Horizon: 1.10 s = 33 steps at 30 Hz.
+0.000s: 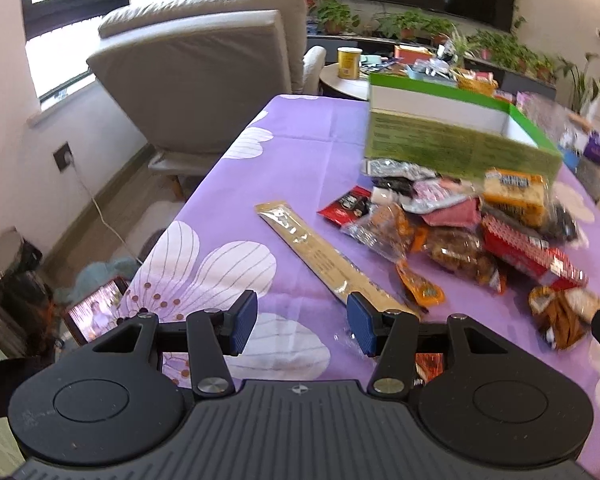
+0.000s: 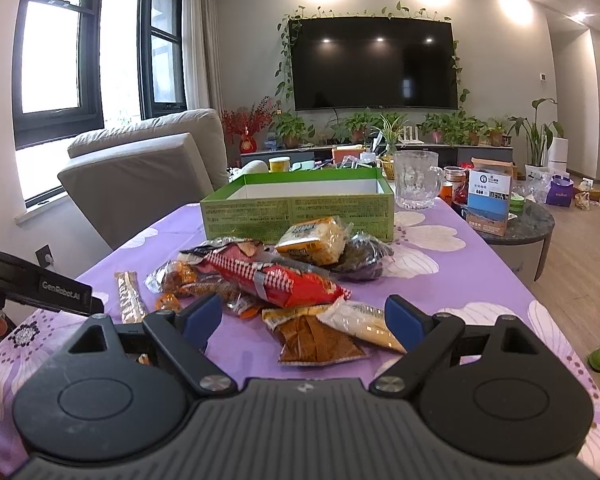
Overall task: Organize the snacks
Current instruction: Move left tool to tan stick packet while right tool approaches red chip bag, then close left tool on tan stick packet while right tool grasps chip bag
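A heap of snack packets (image 1: 460,224) (image 2: 268,276) lies on the purple flowered tablecloth (image 1: 292,152) in front of an open, empty green box (image 1: 452,140) (image 2: 300,208). A long beige packet (image 1: 320,256) (image 2: 130,296) lies apart on the heap's left. My left gripper (image 1: 303,326) is open over the cloth with nothing between its pads; that packet's near end lies beside its right pad. My right gripper (image 2: 303,320) is open, and a brown packet (image 2: 316,340) and a white-yellow packet (image 2: 364,324) lie on the cloth between its fingers, untouched by the pads.
A glass mug (image 2: 414,180) stands right of the green box. A blue-white carton (image 2: 488,204) sits on a round side table (image 2: 532,220). A beige armchair (image 1: 204,68) stands past the table's left edge, with a lit tablet (image 1: 96,312) on the floor.
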Motion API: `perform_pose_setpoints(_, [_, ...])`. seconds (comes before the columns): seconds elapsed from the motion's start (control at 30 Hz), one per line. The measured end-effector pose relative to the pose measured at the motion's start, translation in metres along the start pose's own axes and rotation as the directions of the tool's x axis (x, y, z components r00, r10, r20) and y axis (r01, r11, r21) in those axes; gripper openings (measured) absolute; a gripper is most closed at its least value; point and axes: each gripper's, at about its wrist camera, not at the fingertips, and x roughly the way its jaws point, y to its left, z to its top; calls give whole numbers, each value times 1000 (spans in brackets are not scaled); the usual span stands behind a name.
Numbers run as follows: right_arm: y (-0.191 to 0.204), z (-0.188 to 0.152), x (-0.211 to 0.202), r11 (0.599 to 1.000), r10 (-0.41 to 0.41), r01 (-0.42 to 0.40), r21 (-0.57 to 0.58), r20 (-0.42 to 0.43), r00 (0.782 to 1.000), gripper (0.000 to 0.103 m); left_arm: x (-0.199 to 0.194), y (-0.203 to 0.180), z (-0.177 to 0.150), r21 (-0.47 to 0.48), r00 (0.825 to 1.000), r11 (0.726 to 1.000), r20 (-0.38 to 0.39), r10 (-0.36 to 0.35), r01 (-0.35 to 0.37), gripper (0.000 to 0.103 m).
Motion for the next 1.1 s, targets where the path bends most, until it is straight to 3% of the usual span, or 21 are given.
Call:
perform_pose_setpoints(0.17, [-5,10,5,1000,-3,2,14,26,1000,49,10,11,12,-76,999,997,-18,-28,27,47])
perform_pose_setpoints(0.47, [-16,25,26,997,-27,25,77,30,999,49,48,-2,23,-77,993,997,-117,11,-20,47])
perform_pose_setpoints(0.73, [-16,38,58,970,29,-8,243,-82,996,49,65,-9,33,-87,991,996,-130,11,-23,47])
perform_pose_setpoints(0.97, [15,58,101,986,-44,74,149,-191,981,49,68,-6,40,-120,989,992,-147,7,-24,47])
perform_pose_setpoints(1.1, [26,50,126,989,-100,125,73,-285,953,49,67,-7,44,-119,991,992,-132,16,-32,47])
